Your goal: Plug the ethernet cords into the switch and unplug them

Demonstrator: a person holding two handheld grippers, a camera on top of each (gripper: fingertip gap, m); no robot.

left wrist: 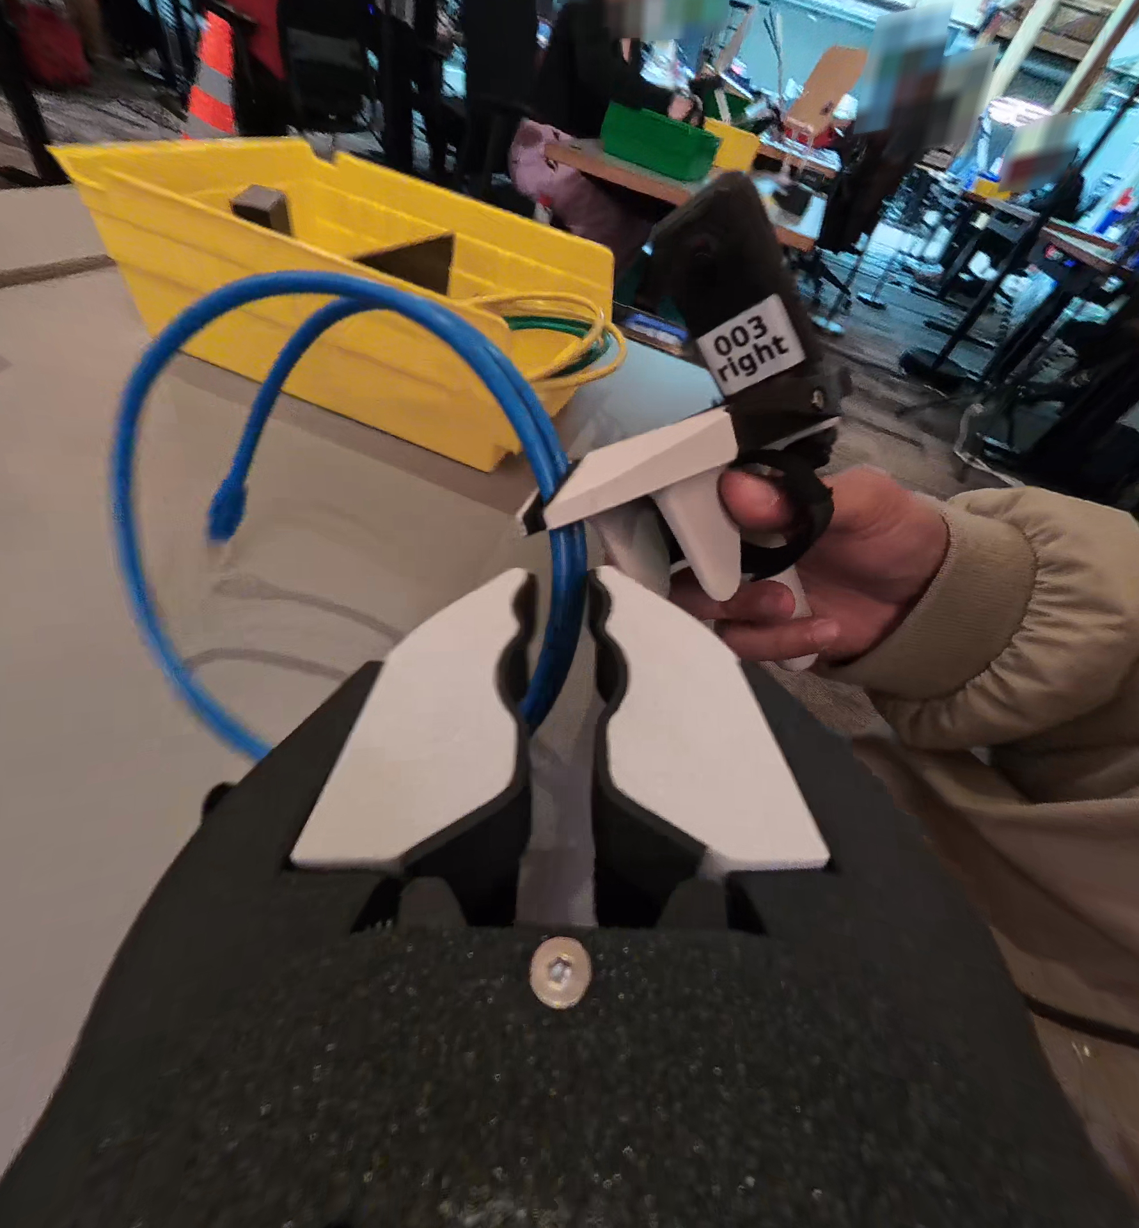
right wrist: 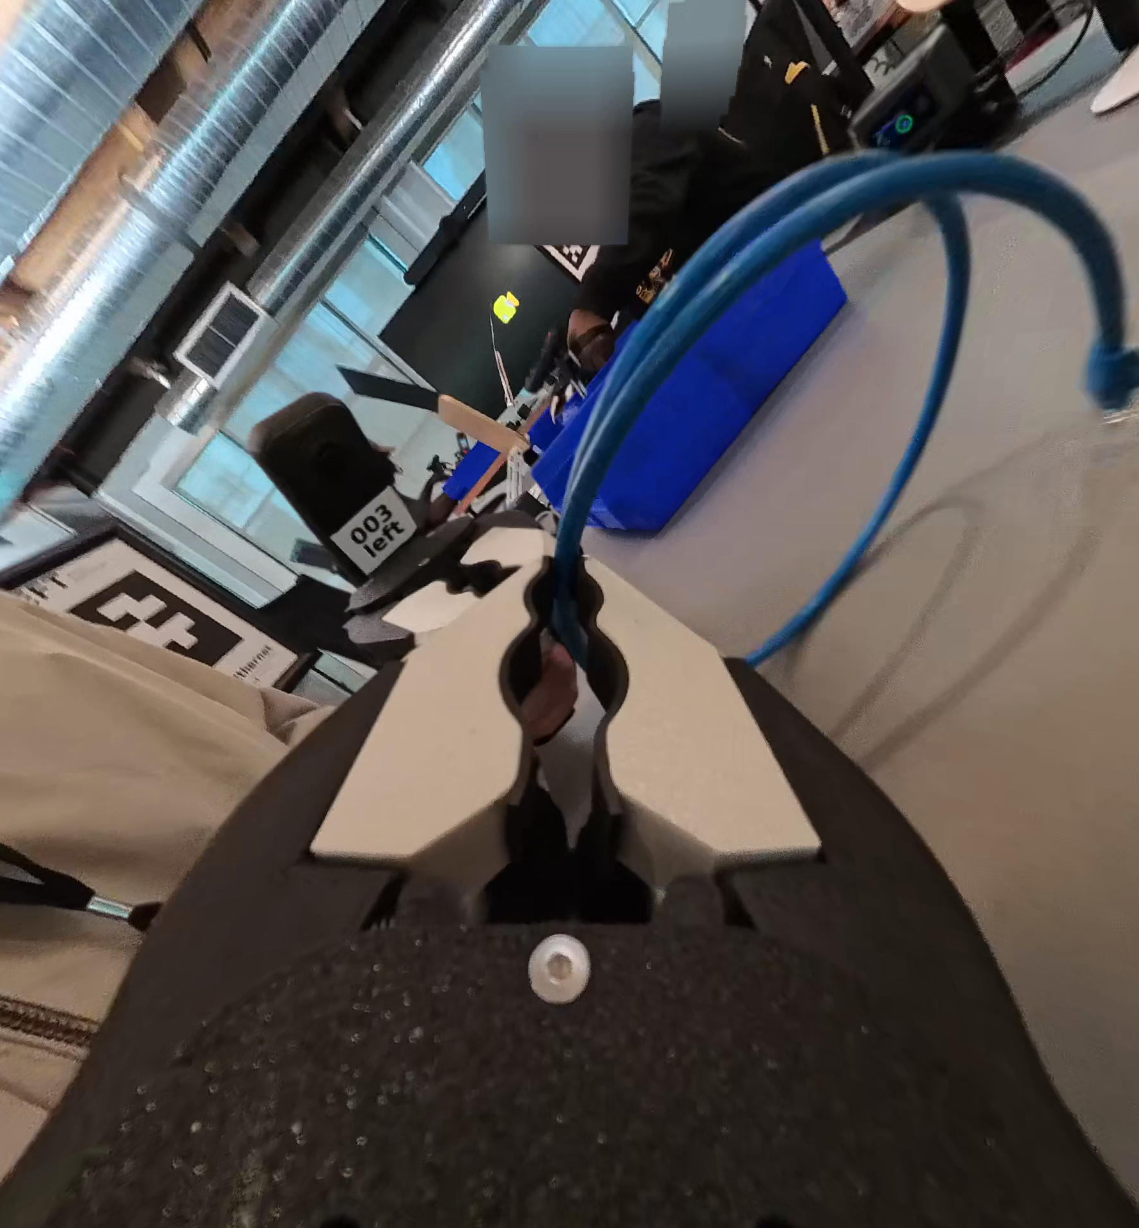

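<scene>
While both grippers are raised above the grey table (left wrist: pixel 55 664), they meet at one blue ethernet cord (left wrist: pixel 124 425).

Left gripper (left wrist: pixel 561 585): in the left wrist view its two white fingers (left wrist: pixel 433 731) stand a narrow gap apart. The doubled blue cord runs down through that gap between the black inner pads. Whether the pads press on the cord cannot be told from this view.

Right gripper (left wrist: pixel 540 517): in the same view it comes in from the right, held by a hand (left wrist: pixel 839 565) in a beige sleeve (left wrist: pixel 1051 664). Its white fingertips are closed on the cord just above the left gripper's tips. The right wrist view confirms this: the cord (right wrist: pixel 719 279) enters between the tips of the right gripper (right wrist: pixel 563 571) and sits clamped in the scalloped black pads, with almost no gap left.

Cord: from the grip point it rises and curls into a loop of two strands in the air. One end hangs free with its blue plug (left wrist: pixel 224 508) pointing downward, clear of the table; the same plug (right wrist: pixel 1118 372) shows at right in the right wrist view. A further strand drops toward the table surface.

Surroundings: a yellow plastic bin (left wrist: pixel 254 219) stands on the table behind the loop, with thin yellow and green wires (left wrist: pixel 580 339) coiled at its near corner. A blue bin (right wrist: pixel 706 399) lies on the table in the right wrist view. No switch shows in either view.
</scene>
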